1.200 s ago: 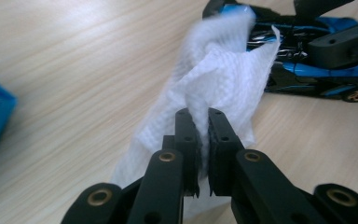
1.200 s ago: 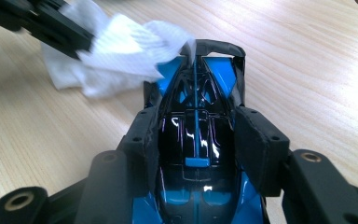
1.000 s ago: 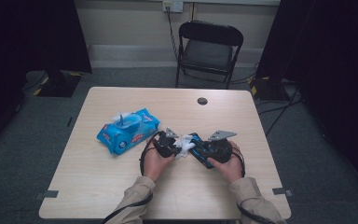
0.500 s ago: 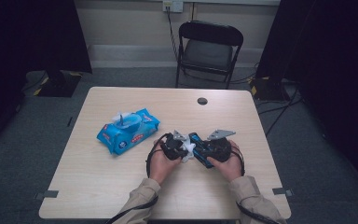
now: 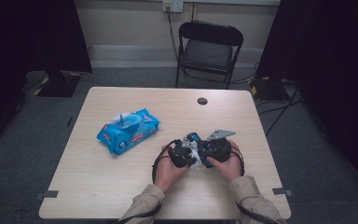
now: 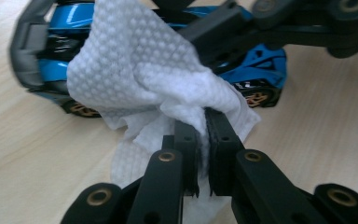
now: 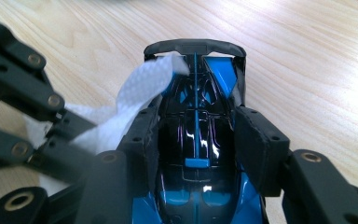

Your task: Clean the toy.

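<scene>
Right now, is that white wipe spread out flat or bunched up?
Bunched up. The white wipe is crumpled, pinched between the left hand-held gripper jaws and pressed against the blue toy car.

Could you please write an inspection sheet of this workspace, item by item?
Surface: light wooden table, dark round spot near far edge.
Job's things: blue toy car; white wipe pressed against it.
Clutter: blue wipes pack.
Grippers: left hand-held gripper shut on wipe; right hand-held gripper shut on toy car.
Cables: black cable loops beside the left hand.
Surroundings: folding chair, wall outlet, dark curtains.
</scene>
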`<state>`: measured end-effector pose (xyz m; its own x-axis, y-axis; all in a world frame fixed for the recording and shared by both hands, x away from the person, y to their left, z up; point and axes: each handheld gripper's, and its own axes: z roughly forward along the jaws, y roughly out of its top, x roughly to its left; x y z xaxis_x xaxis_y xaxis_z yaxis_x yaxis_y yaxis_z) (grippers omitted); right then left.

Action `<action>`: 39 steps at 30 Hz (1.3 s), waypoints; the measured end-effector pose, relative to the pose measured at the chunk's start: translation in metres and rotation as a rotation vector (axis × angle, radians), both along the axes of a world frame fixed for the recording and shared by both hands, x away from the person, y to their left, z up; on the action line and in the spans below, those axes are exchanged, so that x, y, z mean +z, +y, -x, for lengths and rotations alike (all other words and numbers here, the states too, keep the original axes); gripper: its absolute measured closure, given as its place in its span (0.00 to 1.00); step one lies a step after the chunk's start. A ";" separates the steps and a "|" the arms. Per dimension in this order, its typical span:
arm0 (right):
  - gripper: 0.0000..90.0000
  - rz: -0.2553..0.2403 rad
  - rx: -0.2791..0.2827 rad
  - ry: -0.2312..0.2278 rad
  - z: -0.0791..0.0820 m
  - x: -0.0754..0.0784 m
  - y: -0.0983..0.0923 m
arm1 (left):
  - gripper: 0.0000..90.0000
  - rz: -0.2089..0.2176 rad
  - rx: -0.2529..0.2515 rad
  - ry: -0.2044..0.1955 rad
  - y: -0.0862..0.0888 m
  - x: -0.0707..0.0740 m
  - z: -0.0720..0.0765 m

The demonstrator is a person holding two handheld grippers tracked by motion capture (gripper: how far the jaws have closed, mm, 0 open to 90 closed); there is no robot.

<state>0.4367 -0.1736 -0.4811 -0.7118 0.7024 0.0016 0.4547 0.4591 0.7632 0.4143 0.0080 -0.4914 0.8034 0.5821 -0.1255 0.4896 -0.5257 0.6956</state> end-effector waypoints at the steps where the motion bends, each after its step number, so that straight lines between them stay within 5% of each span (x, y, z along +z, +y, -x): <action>1: 0.57 -0.001 0.000 0.000 0.000 0.000 0.000 | 0.94 0.001 -0.003 0.000 -0.001 0.000 0.001; 39: 0.57 -0.002 0.001 -0.001 0.000 0.000 0.000 | 0.94 0.004 -0.096 0.004 -0.028 0.001 0.027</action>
